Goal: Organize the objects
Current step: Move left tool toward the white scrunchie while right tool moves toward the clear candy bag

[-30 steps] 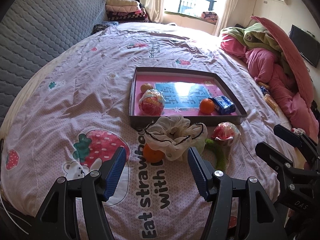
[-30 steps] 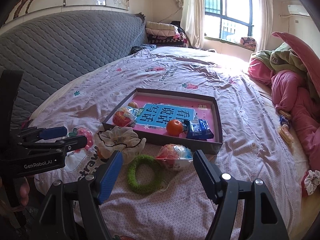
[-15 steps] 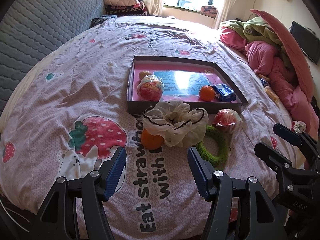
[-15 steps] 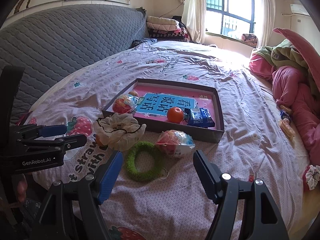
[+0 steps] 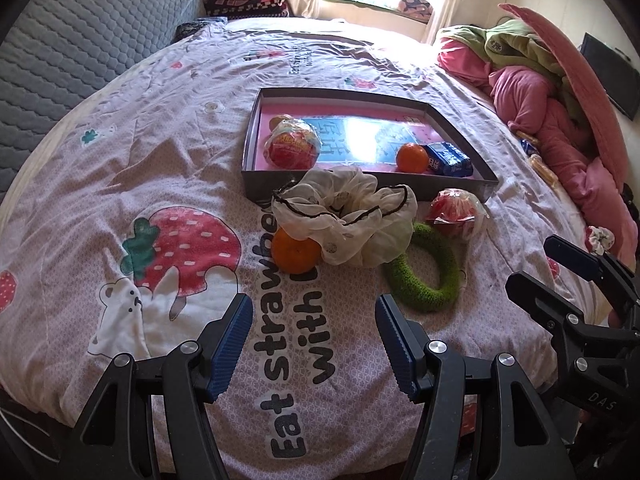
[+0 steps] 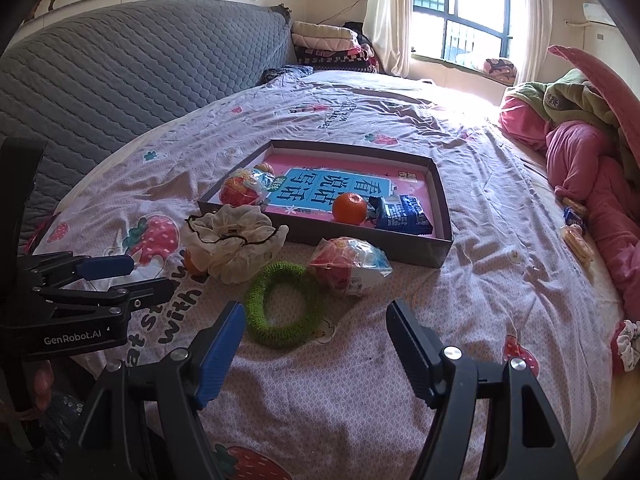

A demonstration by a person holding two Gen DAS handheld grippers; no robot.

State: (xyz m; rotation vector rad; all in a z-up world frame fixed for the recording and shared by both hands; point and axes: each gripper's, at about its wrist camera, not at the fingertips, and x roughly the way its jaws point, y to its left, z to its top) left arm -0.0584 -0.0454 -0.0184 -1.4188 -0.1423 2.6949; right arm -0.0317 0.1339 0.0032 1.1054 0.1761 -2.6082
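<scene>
Bedspread [image 5: 120, 152] with strawberries and bears is spread over the whole bed, and every thing is laid on it. A flat gray box [image 5: 360, 184] with a pink floor is seen past the middle of the left wrist view. Inside it, a red snack ball in clear wrap [image 5: 292, 146] is kept at the box's 9 o'clock side, with a small round thing, hard to make out, just behind it. An orange [image 5: 412, 157] and a blue packet [image 5: 448, 159] are set touching at the box's 4 o'clock corner.

Outside the box, four things are bunched against its near wall. A cream scrunchie with a black edge [image 5: 348, 220] is puffed up like a flower. A second orange [image 5: 296, 254] is tucked under it at 7 o'clock. A fuzzy green ring [image 5: 424, 276] is laid flat at the scrunchie's 4 o'clock, touching it. A wrapped red and white snack [image 6: 348, 266] is rested at the ring's 1 o'clock, just beside the box wall.

The left gripper [image 5: 316, 344] is held wide open with nothing between its blue pads, above the cloth at 6 o'clock from the loose orange. The right gripper [image 6: 316, 344] is also spread wide and empty, with the green ring just past its left finger.
</scene>
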